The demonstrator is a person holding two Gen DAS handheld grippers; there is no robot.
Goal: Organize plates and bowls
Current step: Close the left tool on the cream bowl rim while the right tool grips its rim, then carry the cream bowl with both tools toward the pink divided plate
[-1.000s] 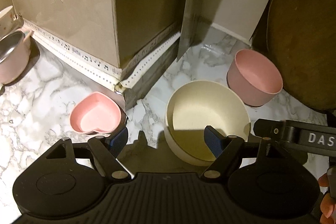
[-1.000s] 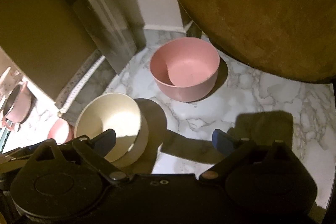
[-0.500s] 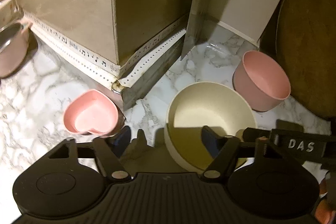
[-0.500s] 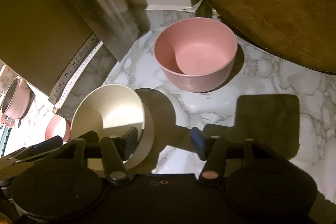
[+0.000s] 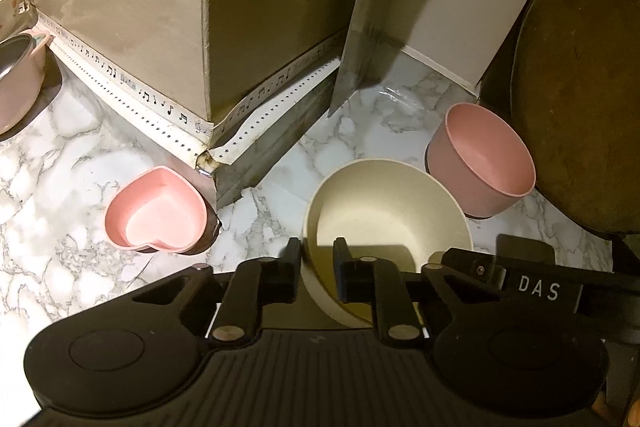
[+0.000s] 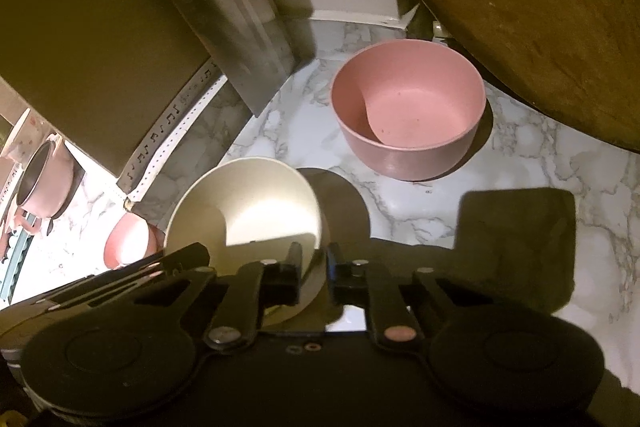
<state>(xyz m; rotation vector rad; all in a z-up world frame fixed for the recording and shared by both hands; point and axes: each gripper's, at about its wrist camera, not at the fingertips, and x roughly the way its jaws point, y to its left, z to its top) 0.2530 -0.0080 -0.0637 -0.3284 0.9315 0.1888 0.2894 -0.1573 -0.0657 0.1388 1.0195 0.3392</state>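
1. L gripper (image 5: 316,259): jaws closing, nearly together, clamped on the cream bowl (image 5: 384,211) at its near-left rim, one finger outside the wall, one inside.
2. R gripper (image 6: 312,263): jaws closing too, pinching the same bowl's (image 6: 256,203) near-right rim; wall sits between the pads.
3. Cream bowl: on the marble counter (image 5: 60,187), held from both sides, nothing in it. In the R view it looks tipped, but can't tell if it's lifted.
4. Pink bowl (image 6: 408,115): upright, empty, just behind-right of the cream one, apart from it; right next to the big round wood board (image 6: 520,7) leaning behind it.
5. Heart dish (image 5: 158,209): pink, empty, left of the cream bowl, near the corner of the tan box (image 5: 132,7).
6. Pink pot (image 5: 16,79): far left edge, metal inside; contents not visible.
7. Box has music-note tape along its base; a metal panel (image 5: 360,39) stands between box and white wall (image 5: 460,19).
8. L gripper's arm shows in the R view, low left, alongside the cream bowl.
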